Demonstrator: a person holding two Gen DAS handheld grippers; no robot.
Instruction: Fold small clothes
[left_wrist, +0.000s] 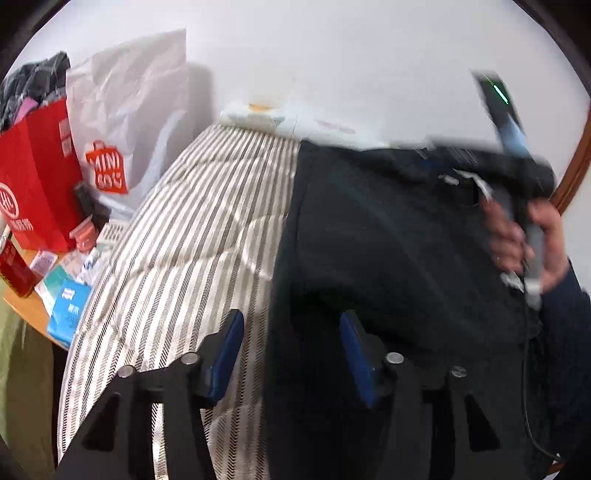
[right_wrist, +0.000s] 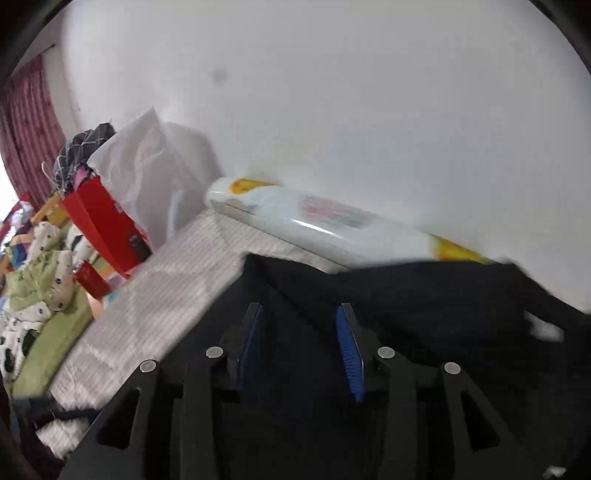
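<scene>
Matt dark cloth garment, woven striped bedcover

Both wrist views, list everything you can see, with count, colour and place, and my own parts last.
Dark navy fabric garment: one, spread on the striped cover.
Grey-and-white striped quilted cover: one, beneath the garment.
Red paper shopping bag: one, left, clothes inside.
White plastic Miniso bag: one, against the wall.
Pale printed plastic-wrapped package: one, along the wall.
Green spotted bedding: one heap, far left.
Right hand: gripping the handle.
Left gripper: black, blue pads, jaws apart.
Right gripper: same, jaws apart over the garment.
</scene>
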